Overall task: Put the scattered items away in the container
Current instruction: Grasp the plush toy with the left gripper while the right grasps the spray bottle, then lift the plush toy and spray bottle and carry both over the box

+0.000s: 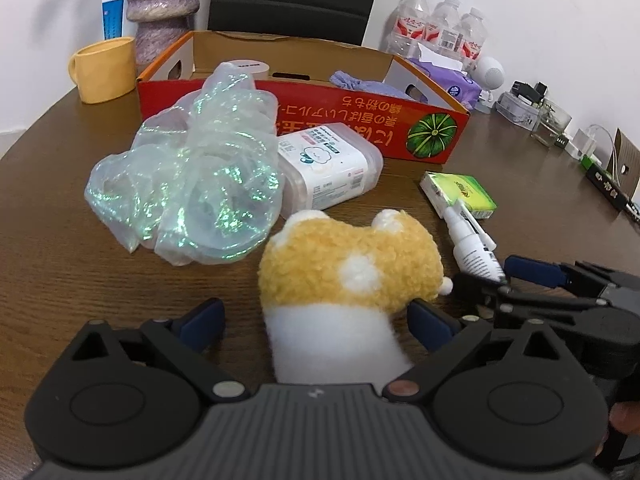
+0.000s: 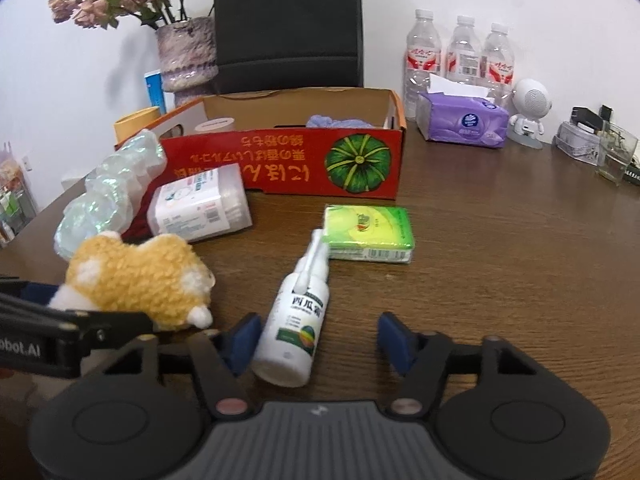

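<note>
The brown table (image 2: 500, 264) holds everything. At the back sits the red box (image 2: 280, 164) with a green pumpkin picture on it, and this looks like the container for the tidy-up. A purple cloth (image 2: 340, 122) and a round roll (image 2: 216, 124) already lie inside it, so I think a little of the job is done, but most of it is left. Five things are out on the table. The biggest is a shiny crinkly bag (image 1: 188, 176), in front of the box on the left side. Touching it is a clear tub of wipes (image 1: 332, 168). Next comes the yellow and white plush toy (image 1: 348, 268). The left gripper (image 1: 316, 320) has its two blue fingers spread wide, one on each side of the toy's white part, but it is not squeezing yet. Then there is a green tissue pack (image 2: 368, 232), and the tip of a white spray bottle (image 2: 296, 320) touches it. The right gripper (image 2: 316, 340) is spread wide too, with the bottle's bottom end between its fingers, close to the left one.
</note>
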